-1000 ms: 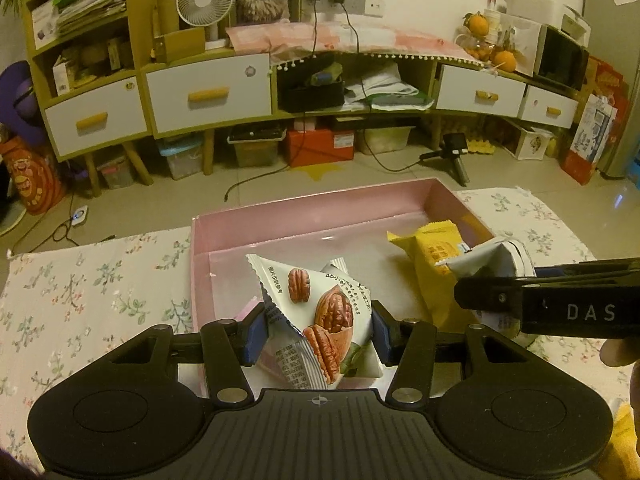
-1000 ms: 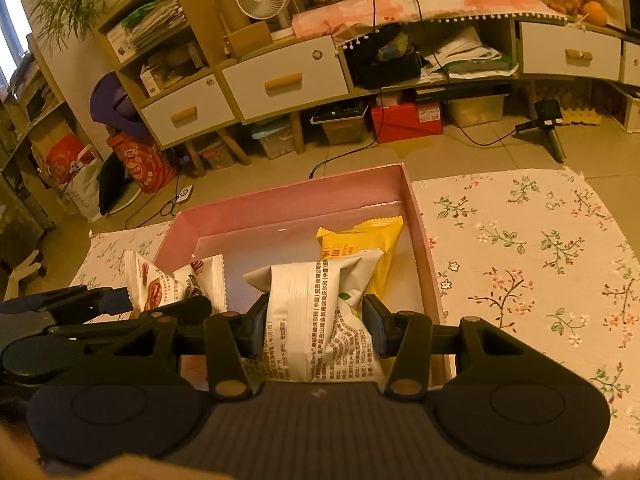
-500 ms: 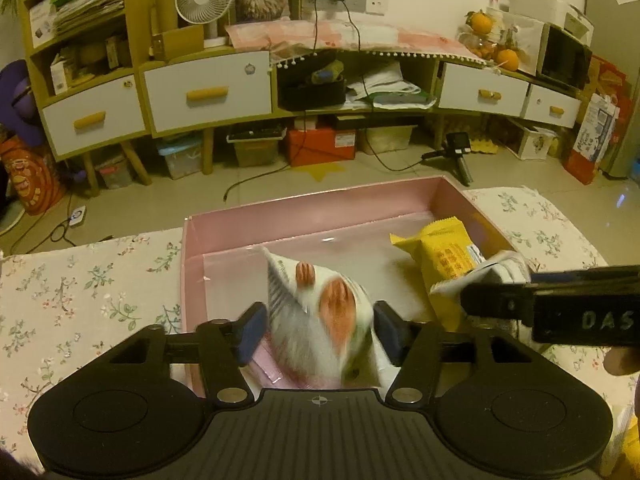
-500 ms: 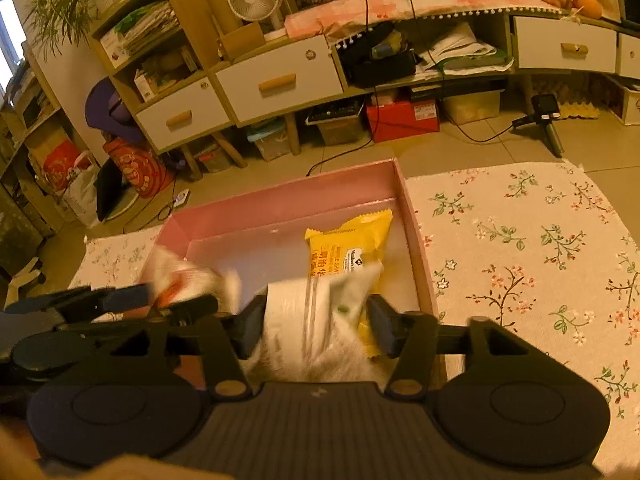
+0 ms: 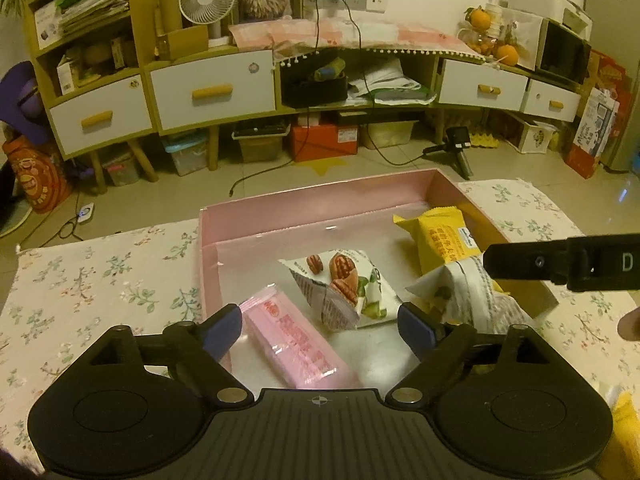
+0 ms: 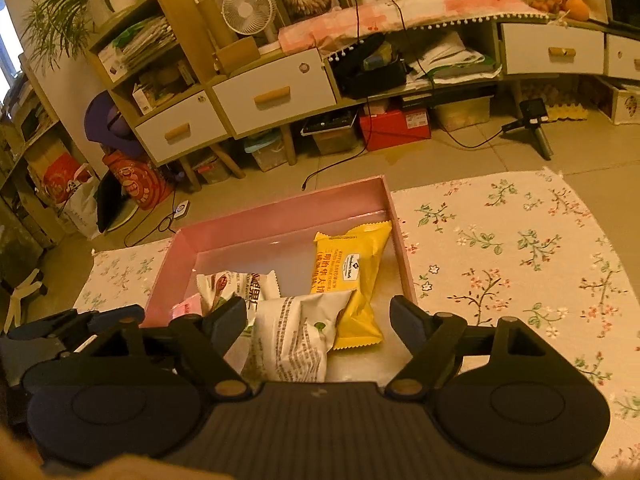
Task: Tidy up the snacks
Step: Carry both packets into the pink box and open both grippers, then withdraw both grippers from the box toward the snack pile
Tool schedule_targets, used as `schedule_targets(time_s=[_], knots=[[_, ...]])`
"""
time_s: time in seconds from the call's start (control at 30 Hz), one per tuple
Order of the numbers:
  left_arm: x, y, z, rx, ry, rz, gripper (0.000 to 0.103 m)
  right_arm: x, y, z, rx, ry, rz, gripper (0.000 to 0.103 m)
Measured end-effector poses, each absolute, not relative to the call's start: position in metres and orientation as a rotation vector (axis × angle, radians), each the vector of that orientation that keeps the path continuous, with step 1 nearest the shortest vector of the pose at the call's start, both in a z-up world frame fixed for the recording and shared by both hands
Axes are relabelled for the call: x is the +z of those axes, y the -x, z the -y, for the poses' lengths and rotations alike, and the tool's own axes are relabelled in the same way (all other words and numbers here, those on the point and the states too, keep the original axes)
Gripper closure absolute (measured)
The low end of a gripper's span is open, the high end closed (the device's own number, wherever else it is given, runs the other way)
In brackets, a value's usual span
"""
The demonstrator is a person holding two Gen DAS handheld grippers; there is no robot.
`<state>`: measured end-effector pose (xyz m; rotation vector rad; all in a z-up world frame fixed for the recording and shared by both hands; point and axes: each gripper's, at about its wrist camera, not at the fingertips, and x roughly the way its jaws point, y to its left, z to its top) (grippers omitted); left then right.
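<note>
four snack packs sit inside the pink box (image 5: 312, 200), which rests on the floral cloth (image 5: 100, 280). left gripper (image 5: 320, 326) jaws have just been opening and now stand wide, pads clear of everything; the pecan pack (image 5: 344, 292) lies on the box floor past the tips, between the two fingers' lines but untouched. pink bar (image 5: 296, 344) lies flat just beside the left finger, near the box's front left. yellow pack (image 5: 444, 236) lies toward the box's right wall, and the white pack (image 5: 468, 296) overlaps its near end. right gripper (image 6: 320, 324) jaws have also just been opening, now spread apart; white pack sits between them on the box floor, close to the left finger, but whether it touches that pad i cannot tell. in the right view the yellow pack lies lengthwise along the right wall, its lower end partly under the white pack. pecan pack lies left of both, pink bar's corner peeks out by the left finger. right gripper's finger crosses the left view's right edge above the white pack.
</note>
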<state>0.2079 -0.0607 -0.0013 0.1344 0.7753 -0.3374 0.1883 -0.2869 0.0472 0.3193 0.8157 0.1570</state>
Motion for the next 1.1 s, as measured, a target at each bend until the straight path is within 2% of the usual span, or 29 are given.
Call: schedule_targets(time_s=[0.23, 0.43, 0.6, 1.1], knots=[[0.017, -0.183, 0.052, -0.331, -0.134, -0.767, 0.014, 0.064, -0.168, 0.287, 0.152, -0.288, -0.801, 0.019], [0.031, -0.155, 0.040, -0.328, -0.134, -0.755, 0.008, 0.072, -0.146, 0.284, 0.145, -0.248, -0.805, 0.014], [0.036, -0.131, 0.031, -0.315, -0.125, -0.772, 0.004, 0.081, -0.128, 0.281, 0.134, -0.228, -0.799, 0.004], [0.014, -0.072, 0.005, -0.283, -0.073, -0.884, 0.002, 0.065, -0.081, 0.276, 0.095, -0.163, -0.844, 0.000]])
